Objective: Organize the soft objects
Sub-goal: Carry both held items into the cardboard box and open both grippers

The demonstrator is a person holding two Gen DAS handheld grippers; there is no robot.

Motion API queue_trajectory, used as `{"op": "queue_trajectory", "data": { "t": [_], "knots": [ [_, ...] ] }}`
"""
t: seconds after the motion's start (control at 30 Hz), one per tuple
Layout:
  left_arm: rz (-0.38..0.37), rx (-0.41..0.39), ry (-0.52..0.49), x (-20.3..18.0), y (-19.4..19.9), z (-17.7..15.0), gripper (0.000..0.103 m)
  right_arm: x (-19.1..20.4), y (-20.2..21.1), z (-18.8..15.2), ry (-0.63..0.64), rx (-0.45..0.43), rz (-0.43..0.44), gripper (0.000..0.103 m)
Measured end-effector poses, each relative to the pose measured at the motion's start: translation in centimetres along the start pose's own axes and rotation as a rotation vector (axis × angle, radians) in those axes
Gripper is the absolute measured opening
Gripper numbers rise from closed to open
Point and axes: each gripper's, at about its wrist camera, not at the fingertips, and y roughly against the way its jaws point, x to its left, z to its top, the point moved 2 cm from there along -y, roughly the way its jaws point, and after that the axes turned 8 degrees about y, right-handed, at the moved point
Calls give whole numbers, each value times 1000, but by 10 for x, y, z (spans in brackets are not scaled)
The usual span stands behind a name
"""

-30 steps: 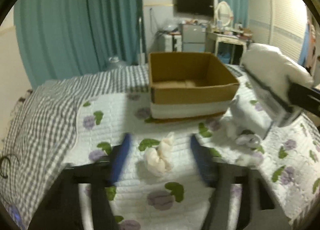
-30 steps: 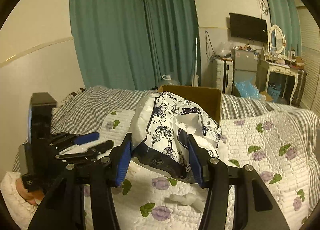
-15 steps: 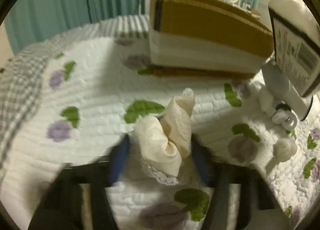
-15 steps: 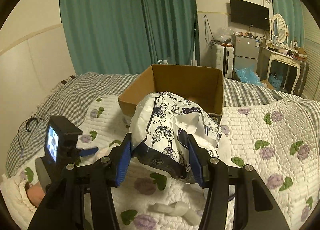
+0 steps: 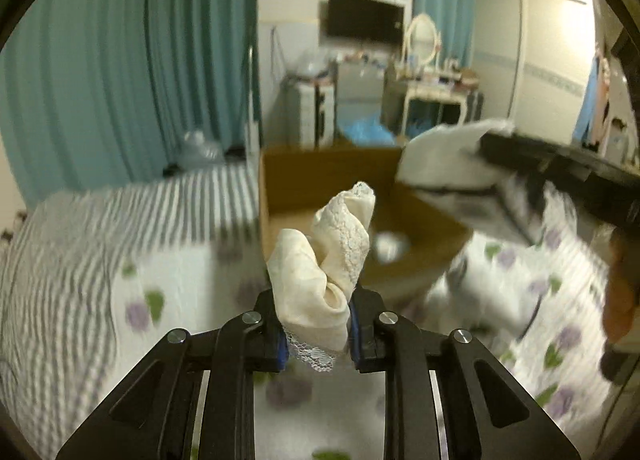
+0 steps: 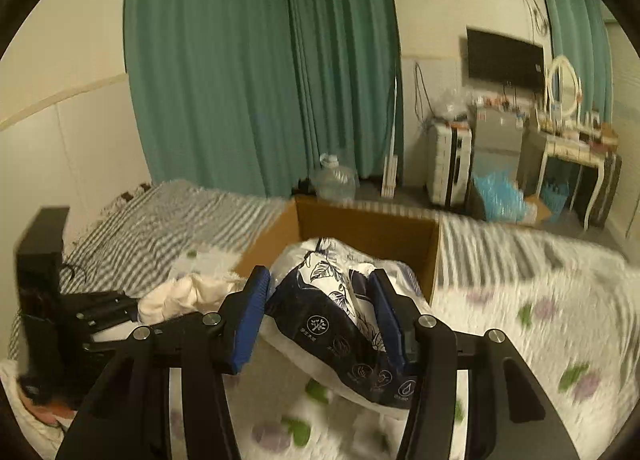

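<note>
My left gripper (image 5: 316, 336) is shut on a cream lace cloth (image 5: 324, 260) and holds it up above the quilt, in front of the open cardboard box (image 5: 280, 188). My right gripper (image 6: 320, 312) is shut on a soft floral white-and-navy pack (image 6: 340, 312), held at the box's near edge (image 6: 360, 220). In the left wrist view the pack (image 5: 444, 156) and right gripper (image 5: 560, 176) hang over the box's right side. In the right wrist view the cream cloth (image 6: 188, 292) and left gripper (image 6: 100, 308) show at left. A small white thing (image 5: 388, 246) lies in the box.
The box stands on a white flowered quilt (image 6: 540, 320) over a grey checked bedspread (image 5: 100, 220). Teal curtains (image 6: 260, 60), a water jug (image 6: 334, 180), a dresser with mirror (image 6: 568, 132) and a wall TV (image 5: 366, 20) lie beyond the bed.
My left gripper closed on the cream cloth and lifted it off the quilt toward the box. My right gripper carried the floral pack forward to the box's edge.
</note>
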Motion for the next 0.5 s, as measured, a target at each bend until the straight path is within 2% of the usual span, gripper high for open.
{"op": "queue_trajectory", "data": {
  "t": [0.1,0.2,0.37,0.4,0.43,0.5],
  "knots": [
    [62,-50,-16,-5,-18,29,22,-5,-14,21,22,-16,-18,51],
    [57,-41,6,-4,-46,41,23,-18,-40,31,2,-11,-13,51],
    [66,6,-4,-1,-94,41,26,-33,-89,25,-11,27,-7,51],
    [50,16,-2,1,-99,41,35,-35,-95,23,-11,30,-5,52],
    [38,29,2,2,-105,41,56,-38,-101,20,-16,30,-3,53],
    [42,16,12,4,-108,40,84,-46,-108,15,-38,32,8,63]
  ]
}}
